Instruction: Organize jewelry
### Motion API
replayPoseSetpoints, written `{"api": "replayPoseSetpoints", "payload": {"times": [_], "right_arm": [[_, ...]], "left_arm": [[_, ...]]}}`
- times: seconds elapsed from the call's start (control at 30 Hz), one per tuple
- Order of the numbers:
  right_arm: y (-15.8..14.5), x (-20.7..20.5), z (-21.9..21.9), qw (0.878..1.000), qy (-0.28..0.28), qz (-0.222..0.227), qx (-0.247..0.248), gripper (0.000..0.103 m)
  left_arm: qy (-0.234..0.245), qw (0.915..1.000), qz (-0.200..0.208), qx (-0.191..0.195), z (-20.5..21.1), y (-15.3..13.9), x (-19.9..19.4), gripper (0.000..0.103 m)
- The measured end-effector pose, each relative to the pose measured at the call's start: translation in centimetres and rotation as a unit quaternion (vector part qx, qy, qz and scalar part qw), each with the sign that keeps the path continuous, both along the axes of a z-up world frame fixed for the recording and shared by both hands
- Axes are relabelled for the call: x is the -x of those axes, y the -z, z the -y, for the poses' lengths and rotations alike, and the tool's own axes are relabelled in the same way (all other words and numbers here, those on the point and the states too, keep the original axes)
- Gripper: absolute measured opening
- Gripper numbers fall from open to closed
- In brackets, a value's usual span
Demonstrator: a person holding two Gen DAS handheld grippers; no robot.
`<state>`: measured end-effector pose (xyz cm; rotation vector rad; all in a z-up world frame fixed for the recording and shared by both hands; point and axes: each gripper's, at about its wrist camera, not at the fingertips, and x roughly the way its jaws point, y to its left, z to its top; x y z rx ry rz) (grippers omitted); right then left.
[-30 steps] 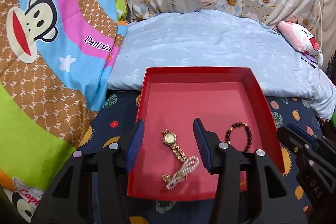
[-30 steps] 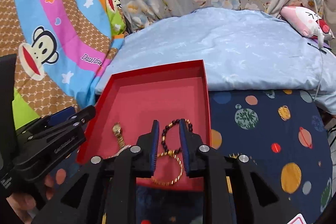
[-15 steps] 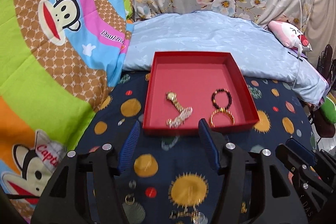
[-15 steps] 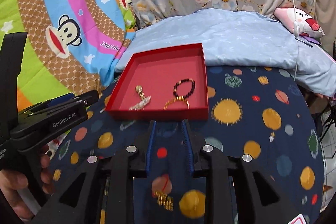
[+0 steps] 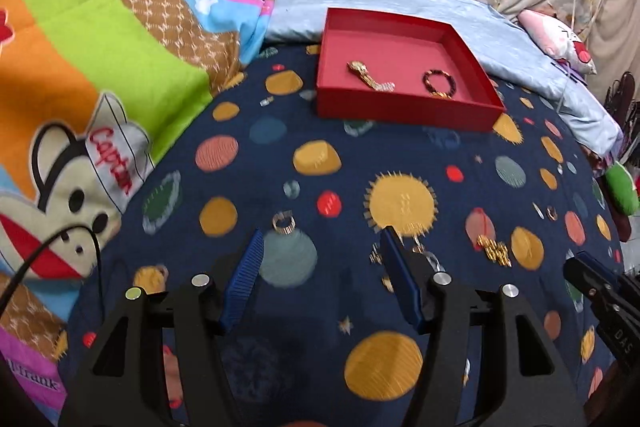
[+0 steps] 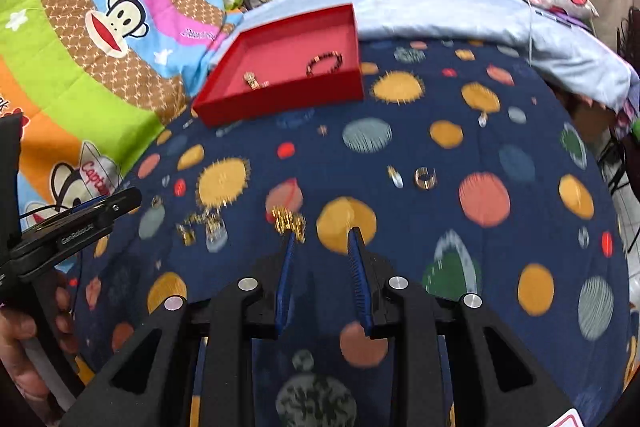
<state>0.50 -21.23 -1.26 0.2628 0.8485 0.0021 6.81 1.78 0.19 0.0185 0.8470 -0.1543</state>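
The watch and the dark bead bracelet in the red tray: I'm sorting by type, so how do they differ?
The watch is gold-coloured; the bead bracelet is dark. The watch lies stretched out in a line, its band running to a pale beaded piece; the bracelet forms a closed ring. In the left wrist view the watch sits left of the tray's middle, the bracelet toward its right side. Both lie flat inside the tray.
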Motion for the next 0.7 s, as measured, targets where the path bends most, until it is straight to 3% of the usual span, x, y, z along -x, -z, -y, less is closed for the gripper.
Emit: {"api": "replayPoseSetpoints", "payload": {"times": [0.1,0.17,0.53,0.6,0.7], "right_arm": [[0.6,0.7,-0.2,1.000,-0.001,-0.007,0.003,0.026],[0.8,1.0,-0.4,1.000,-0.004,-0.009,0.011,0.026],[1.5,1.4,-0.4,1.000,-0.005,-0.022,0.003,0.032],[1.6,1.4,-0.4,1.000,-0.006,-0.025,0.002,0.032],[1.7,1.4,-0.6,1.000,-0.007,-0.026,0.003,0.032]], "left_arm": [[0.014,0.9999,-0.007,0.003,0.6,0.8,1.0,0.060],[0.022,0.9997,-0.012,0.004,1.2,1.2,1.3,0.067],[0.041,0.9988,-0.025,-0.005,4.0,3.3,0.2,0.067],[0.042,0.9987,-0.028,-0.001,4.0,3.7,-0.1,0.065],[0.047,0.9977,-0.047,0.015,3.5,4.4,-0.6,0.050]]}}
